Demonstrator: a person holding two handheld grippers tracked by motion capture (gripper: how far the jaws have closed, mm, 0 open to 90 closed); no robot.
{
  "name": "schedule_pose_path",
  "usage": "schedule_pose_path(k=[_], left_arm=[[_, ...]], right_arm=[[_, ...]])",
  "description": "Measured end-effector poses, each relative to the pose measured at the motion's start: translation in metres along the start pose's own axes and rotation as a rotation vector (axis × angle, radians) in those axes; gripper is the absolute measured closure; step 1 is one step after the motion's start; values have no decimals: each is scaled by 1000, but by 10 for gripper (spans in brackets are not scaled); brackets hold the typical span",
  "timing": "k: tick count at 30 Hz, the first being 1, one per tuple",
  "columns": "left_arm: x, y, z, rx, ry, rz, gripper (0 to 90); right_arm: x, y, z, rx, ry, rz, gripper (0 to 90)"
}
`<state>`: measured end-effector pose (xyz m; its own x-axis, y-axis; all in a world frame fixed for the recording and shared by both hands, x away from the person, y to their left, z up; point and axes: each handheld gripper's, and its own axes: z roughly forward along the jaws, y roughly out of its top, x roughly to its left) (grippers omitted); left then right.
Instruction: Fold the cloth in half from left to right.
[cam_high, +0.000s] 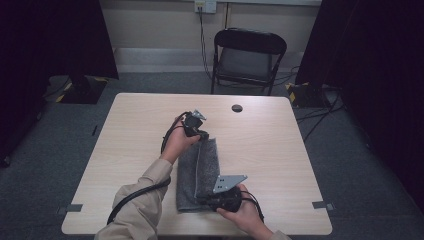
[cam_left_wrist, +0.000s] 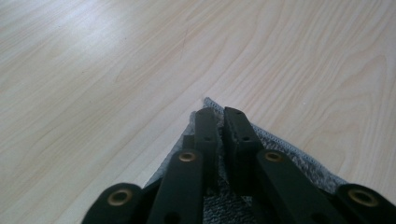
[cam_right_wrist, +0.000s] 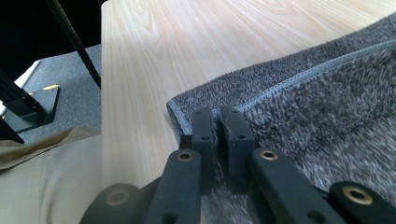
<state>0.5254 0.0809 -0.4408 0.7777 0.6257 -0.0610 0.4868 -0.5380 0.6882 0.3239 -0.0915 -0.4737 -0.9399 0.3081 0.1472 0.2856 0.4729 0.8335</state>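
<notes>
Pale wood-grain table set on grey carpet, black folding chair behind its far edge, dark curtains to both sides swallowing detail. Lying lengthwise on the tabletop, a folded grey terry towel, running from mid-table toward the near edge, partly covered at both ends by hands and grippers. Left gripper at the far end, jaws nearly together around the towel's far corner; from the left gripper view, cloth visible between and beneath the jaws, though the actual pinch hidden by the black bars. Right gripper at the near end, jaws drawn close over the hemmed corner; whether fabric really sits between them hard to make out, the narrow gap being dark. Beige sleeve cut off at the bottom edge, black cable trailing across it.
</notes>
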Motion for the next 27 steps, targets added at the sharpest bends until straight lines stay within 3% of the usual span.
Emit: schedule_pose_path(k=[11, 15, 27], left_arm=[[-12, 5, 9, 4, -16, 31, 799], [-15, 6, 11, -10, -17, 26, 738], [-20, 3, 2, -34, -25, 39, 617]], right_arm=[[-3, -11, -5, -1, -3, 30, 825], [-3, -15, -6, 1, -3, 42, 803], [-9, -24, -17, 19, -38, 60, 701]])
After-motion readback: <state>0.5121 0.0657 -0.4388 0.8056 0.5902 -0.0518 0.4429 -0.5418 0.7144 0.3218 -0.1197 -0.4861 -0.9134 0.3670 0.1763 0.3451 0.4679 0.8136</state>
